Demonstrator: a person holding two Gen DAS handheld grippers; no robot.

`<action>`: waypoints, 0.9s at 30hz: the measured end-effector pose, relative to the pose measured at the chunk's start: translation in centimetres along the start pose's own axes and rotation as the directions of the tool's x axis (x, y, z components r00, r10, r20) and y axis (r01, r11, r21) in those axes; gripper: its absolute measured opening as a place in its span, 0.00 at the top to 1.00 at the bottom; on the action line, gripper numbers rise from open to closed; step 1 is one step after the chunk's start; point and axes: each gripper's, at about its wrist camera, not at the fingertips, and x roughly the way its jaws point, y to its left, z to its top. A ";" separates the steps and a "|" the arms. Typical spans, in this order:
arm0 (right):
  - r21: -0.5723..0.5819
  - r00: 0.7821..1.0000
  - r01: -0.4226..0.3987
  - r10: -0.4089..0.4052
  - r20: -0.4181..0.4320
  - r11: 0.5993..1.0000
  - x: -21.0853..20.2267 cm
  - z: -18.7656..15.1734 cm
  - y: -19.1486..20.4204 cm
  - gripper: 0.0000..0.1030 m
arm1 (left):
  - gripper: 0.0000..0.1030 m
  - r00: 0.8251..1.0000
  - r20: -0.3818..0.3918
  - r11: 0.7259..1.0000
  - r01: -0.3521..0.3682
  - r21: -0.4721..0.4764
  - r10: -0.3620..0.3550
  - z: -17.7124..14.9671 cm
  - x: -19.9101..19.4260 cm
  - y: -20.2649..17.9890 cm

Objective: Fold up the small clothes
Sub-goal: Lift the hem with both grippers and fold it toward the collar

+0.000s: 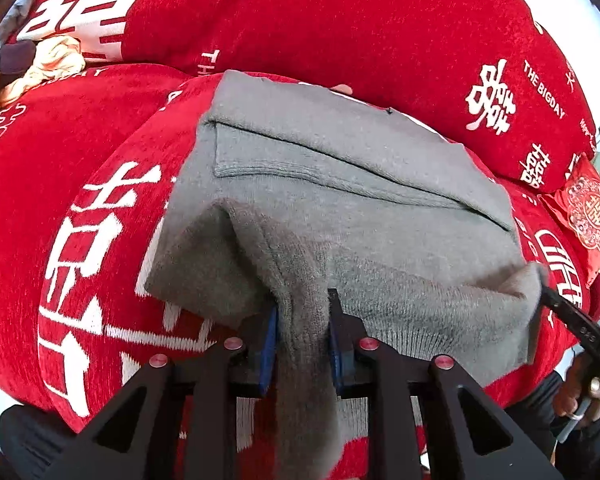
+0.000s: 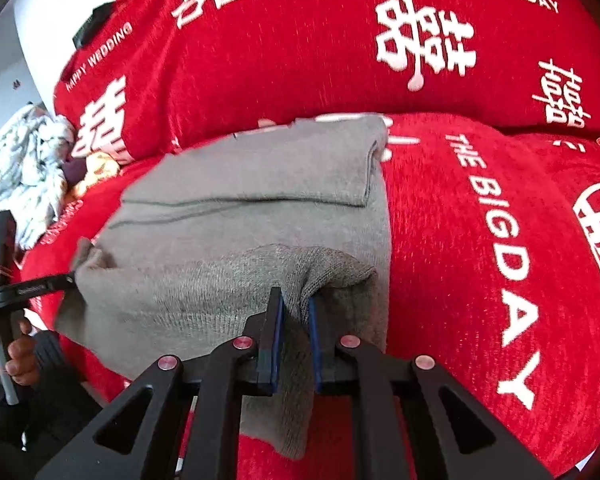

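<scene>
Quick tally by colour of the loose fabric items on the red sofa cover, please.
Grey: 1, the grey knit garment, held by the left gripper and right gripper.
Red: 1, embroidered pouch.
Pale patterned: 1, crumpled cloth.
Cream-orange: 1, crumpled cloth.
Total: 4

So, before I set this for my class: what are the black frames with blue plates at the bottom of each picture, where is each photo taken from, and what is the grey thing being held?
No robot here: a person holds a hand-operated gripper in each hand, each with a fisheye camera looking forward along its jaws. One picture comes from the left gripper, the other from the right gripper. The black frames are the grippers themselves; the blue plates are their pads.

The grey thing is a knitted garment, lying partly folded on a red cover printed with white characters and "THE BIGDAY". Each gripper is shut on a bunch of the garment's near edge, one towards each end, so each camera also sees the other gripper at the side. At the far left lies a pile of other clothes.
</scene>
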 end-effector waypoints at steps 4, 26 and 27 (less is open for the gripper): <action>0.035 0.998 -0.055 0.055 0.014 0.998 -1.2 -1.1 -0.8 0.46 | 0.14 0.999 -0.001 0.999 0.041 -0.019 -0.041 -1.2 -1.2 0.6; -0.091 0.994 -0.083 0.077 -0.074 0.992 -0.2 -3.4 2.0 0.92 | 0.93 0.999 -0.032 0.999 -0.004 0.033 0.005 -3.9 -1.2 -1.1; -0.089 0.995 -0.092 0.087 -0.058 0.992 -0.7 -3.2 2.1 0.92 | 0.93 1.000 -0.022 1.000 -0.002 0.028 0.003 -3.9 -1.6 -1.1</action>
